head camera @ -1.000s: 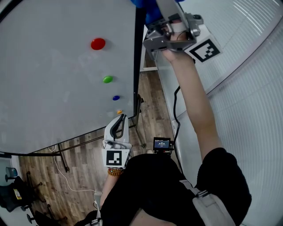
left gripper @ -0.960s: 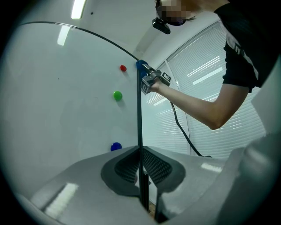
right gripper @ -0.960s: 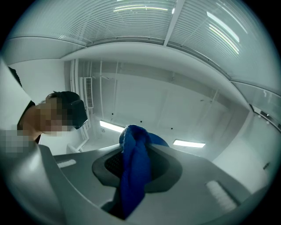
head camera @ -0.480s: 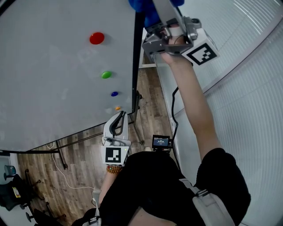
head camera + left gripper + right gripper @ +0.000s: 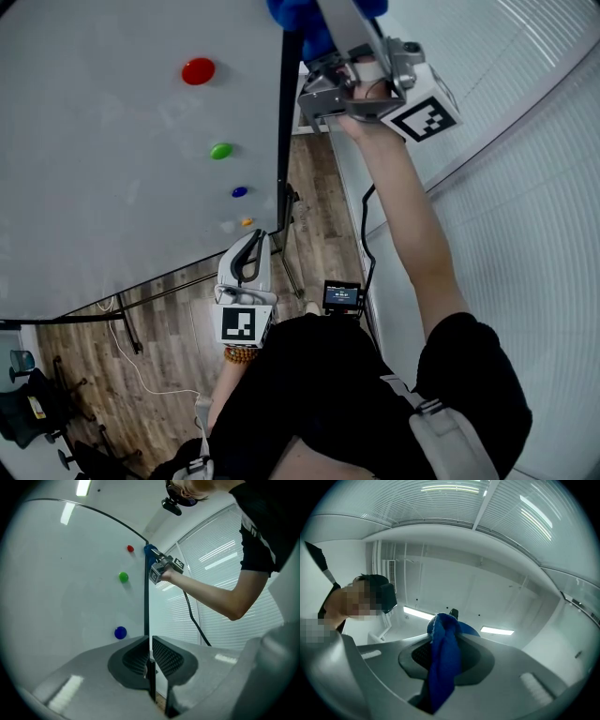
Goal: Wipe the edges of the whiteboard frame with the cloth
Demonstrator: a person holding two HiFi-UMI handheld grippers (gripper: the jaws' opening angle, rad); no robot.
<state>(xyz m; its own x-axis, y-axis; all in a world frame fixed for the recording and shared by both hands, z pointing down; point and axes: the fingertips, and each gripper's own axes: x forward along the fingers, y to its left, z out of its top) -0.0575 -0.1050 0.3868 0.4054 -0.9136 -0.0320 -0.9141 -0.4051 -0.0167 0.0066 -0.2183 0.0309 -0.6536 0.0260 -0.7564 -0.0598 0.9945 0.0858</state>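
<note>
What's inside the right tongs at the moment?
A blue cloth is clamped between the right tongs, bunched up past the tips and trailing down the gap. It covers the jaws' inner faces, so how deep the grip goes, and anything else in there, cannot be seen.

Head view looks steeply down — left gripper view up — both sharing the whiteboard (image 5: 112, 141).

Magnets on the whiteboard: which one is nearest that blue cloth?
The red magnet: it sits highest on the whiteboard, closest to the blue cloth on the frame. The green magnet, blue magnet and orange magnet sit lower, farther away.
</note>
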